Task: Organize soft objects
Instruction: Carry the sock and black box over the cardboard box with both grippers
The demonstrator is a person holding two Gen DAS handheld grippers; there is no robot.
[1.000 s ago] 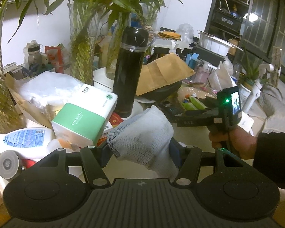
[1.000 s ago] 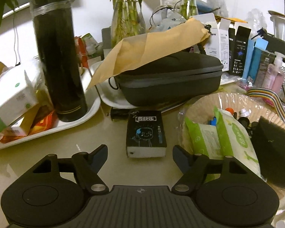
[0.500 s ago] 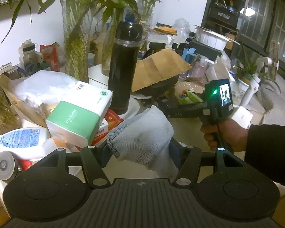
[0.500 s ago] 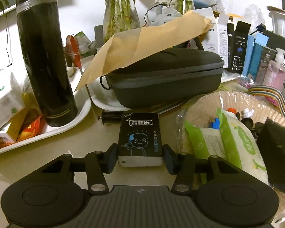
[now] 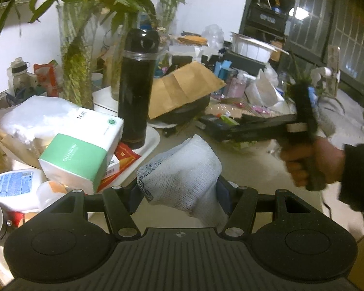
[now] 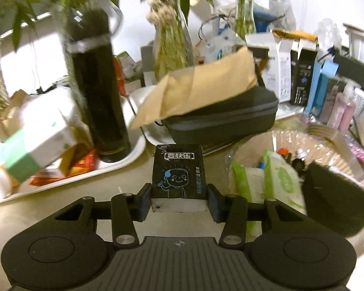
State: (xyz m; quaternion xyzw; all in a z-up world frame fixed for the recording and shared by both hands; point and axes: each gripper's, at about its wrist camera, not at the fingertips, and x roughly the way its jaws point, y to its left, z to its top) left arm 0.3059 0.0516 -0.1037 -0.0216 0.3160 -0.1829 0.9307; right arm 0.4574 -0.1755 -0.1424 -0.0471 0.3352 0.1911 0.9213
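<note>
Left claw (image 5: 179, 194) clamped on grey sock (image 5: 182, 174) | right claw (image 6: 179, 200) level, clamped on black tissue pack (image 6: 178, 172) (blurred)

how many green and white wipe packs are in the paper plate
2, lying side by side in the paper plate: left wipe pack and right wipe pack, beside the black sponge. More may be hidden under them.

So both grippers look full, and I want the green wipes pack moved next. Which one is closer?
Right. The wipes pack lies just beside the right gripper, though it holds a black pack.
</note>
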